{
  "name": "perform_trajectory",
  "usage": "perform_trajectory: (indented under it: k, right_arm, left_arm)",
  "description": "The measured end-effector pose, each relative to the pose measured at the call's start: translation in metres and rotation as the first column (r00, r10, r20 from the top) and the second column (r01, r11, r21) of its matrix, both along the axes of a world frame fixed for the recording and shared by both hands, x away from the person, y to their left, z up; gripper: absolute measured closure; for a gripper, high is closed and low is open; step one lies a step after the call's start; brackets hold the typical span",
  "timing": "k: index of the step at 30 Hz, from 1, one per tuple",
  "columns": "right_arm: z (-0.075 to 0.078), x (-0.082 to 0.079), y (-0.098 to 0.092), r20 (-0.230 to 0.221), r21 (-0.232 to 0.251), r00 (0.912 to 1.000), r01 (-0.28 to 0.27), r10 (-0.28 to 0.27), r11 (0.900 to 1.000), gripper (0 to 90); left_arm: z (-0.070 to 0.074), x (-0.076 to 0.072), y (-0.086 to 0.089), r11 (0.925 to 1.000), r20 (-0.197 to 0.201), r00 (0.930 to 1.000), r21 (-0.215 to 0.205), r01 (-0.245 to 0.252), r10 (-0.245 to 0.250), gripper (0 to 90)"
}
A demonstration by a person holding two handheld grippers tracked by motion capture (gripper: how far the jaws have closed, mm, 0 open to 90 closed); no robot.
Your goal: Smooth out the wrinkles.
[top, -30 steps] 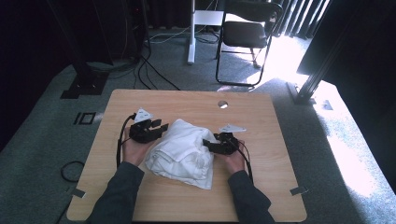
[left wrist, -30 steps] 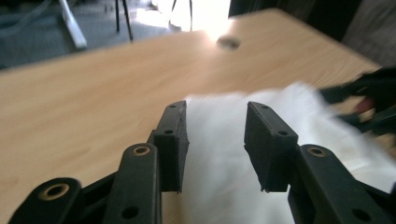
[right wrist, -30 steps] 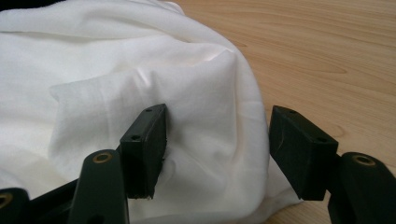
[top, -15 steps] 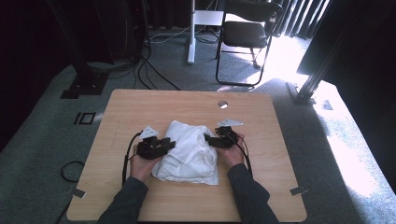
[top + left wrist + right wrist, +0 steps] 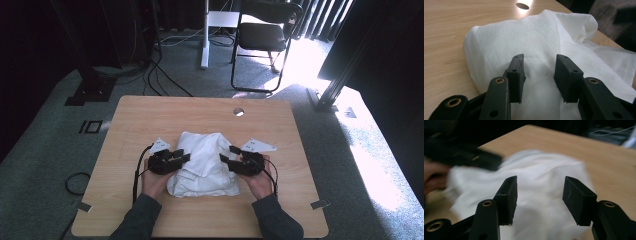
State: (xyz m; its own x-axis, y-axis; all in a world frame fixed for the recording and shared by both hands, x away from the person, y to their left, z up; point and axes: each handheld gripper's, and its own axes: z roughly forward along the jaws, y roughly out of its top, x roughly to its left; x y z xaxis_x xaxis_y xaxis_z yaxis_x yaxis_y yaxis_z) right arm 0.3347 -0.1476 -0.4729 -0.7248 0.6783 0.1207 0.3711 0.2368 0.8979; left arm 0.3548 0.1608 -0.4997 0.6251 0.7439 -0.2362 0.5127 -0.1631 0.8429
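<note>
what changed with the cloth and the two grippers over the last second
The left gripper slid from the far left corner of the white cloth toward the person, along its left side; its jaws have just been opening, cloth between them. The right gripper, jaws just closing, stayed at the right edge. The cloth bunched narrower. The table is unchanged.

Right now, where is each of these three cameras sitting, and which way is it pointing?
High view: fixed above the person's side, facing forward and down on the wooden table; both forearms, the left gripper and the right gripper show, flanking the white cloth.
Left gripper view: rides that gripper, looking along its parted black jaws at the cloth lying between them.
Right gripper view: rides that gripper, looking along its parted jaws across the blurred cloth toward the other hand.
All three views share the cloth and the tabletop.
</note>
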Motion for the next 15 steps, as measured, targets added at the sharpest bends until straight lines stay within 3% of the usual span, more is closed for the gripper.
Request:
perform_trajectory:
  k: [1,3,5,7,11,15]
  right_arm:
    - [-0.009,-0.009,0.007,-0.009,-0.047,0.999,-0.045,0.045,0.998,43.0]
    - [-0.016,-0.011,0.012,-0.009,-0.106,0.9985,-0.054,0.054,0.993,45.8]
    - [-0.021,-0.009,0.013,-0.024,-0.166,0.9992,-0.035,0.032,0.986,71.8]
    - [-0.021,-0.008,0.01,-0.044,-0.153,0.9984,-0.043,0.037,0.987,85.9]
    - [-0.009,-0.023,-0.006,-0.002,-0.141,0.9997,-0.025,0.025,0.99,87.5]
    - [0.003,-0.041,-0.033,0.036,-0.061,0.9993,-0.005,0.007,0.998,86.9]
  left_arm:
    - [0.001,0.0,-0.001,1.0,0.004,1.0,0.004,-0.001,0.001,60.3]
    - [0.001,0.0,-0.001,1.0,0.006,1.0,0.006,-0.002,0.002,59.9]
    - [0.002,0.0,-0.002,1.0,0.007,1.0,0.003,-0.002,0.002,59.4]
    - [0.002,0.0,-0.002,1.0,0.008,1.0,0.004,-0.003,0.003,58.6]
    - [0.001,-0.001,-0.002,1.0,0.007,1.0,0.006,-0.003,0.003,58.1]
    - [0.001,-0.001,-0.002,1.0,0.005,1.0,-0.004,0.002,-0.002,56.7]
